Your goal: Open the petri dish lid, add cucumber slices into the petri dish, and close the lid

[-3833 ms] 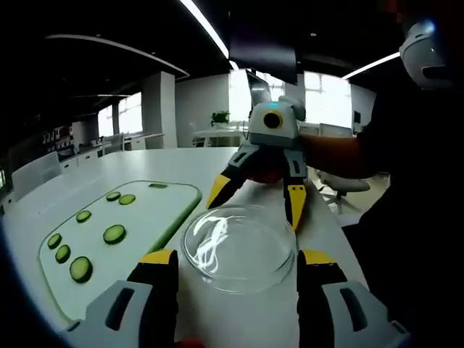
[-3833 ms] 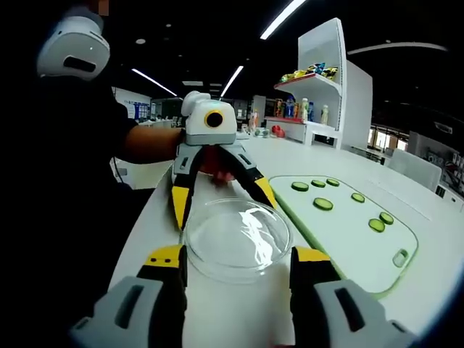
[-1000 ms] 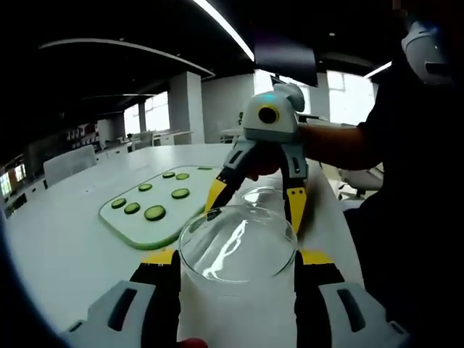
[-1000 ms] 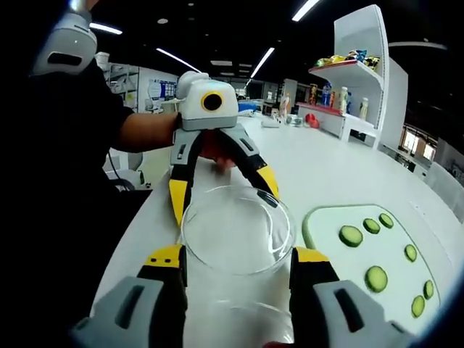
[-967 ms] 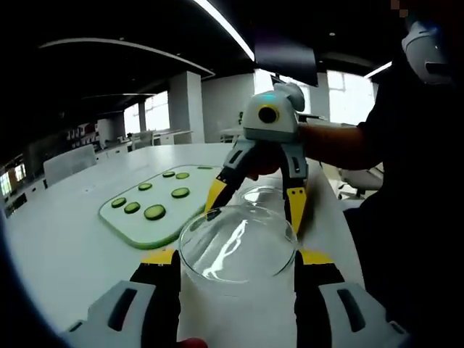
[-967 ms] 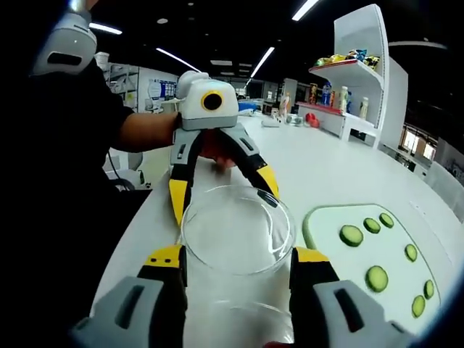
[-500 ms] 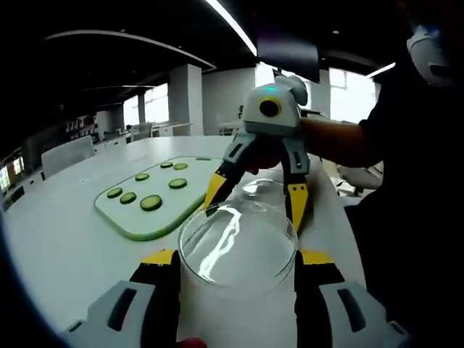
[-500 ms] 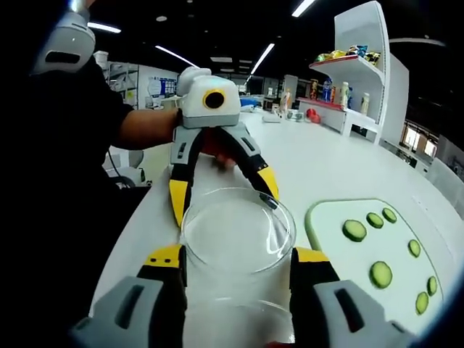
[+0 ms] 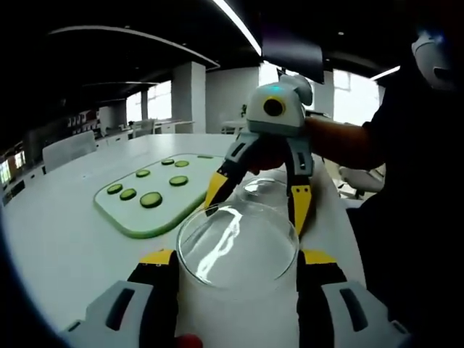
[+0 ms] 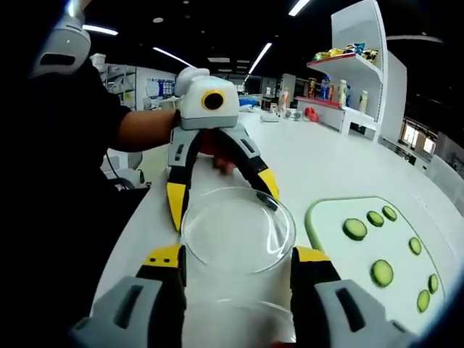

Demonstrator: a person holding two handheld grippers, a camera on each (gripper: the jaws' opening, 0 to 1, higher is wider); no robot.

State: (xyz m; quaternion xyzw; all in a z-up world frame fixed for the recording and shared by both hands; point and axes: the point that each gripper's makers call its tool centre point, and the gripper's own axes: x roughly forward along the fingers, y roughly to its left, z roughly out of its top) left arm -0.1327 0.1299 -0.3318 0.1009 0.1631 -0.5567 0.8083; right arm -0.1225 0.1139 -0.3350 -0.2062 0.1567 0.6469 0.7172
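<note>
We see the left gripper at the bottom of the left gripper view, its yellow-tipped jaws spread about as wide as the petri dish lid and closed against that lid's two sides, so the clear glass lid sits between them, lifted off the white surface. In the right gripper view the right gripper has its jaws at the same spread on the opposite sides of the lid, so both grippers hold the one lid from facing directions. Each gripper appears in the other's view: the right gripper reaches in from beyond the lid in the left gripper view, and the left gripper does so in the right gripper view, each carried by the person's hand.

Under and beyond the raised lid, in the left gripper view, the petri dish rests on the surface between the right gripper's jaws; in the right gripper view its rim shows near the bottom, between the jaws.

Off to the side lies a pale green cutting board, flat on the surface and well apart from the dish. On it the cucumber slices lie scattered singly; in the right gripper view the board sits right of the lid with slices along it.

Farther out, a white shelf unit with bottles stands behind the surface in the right gripper view, and the person's dark sleeve is on the left.
</note>
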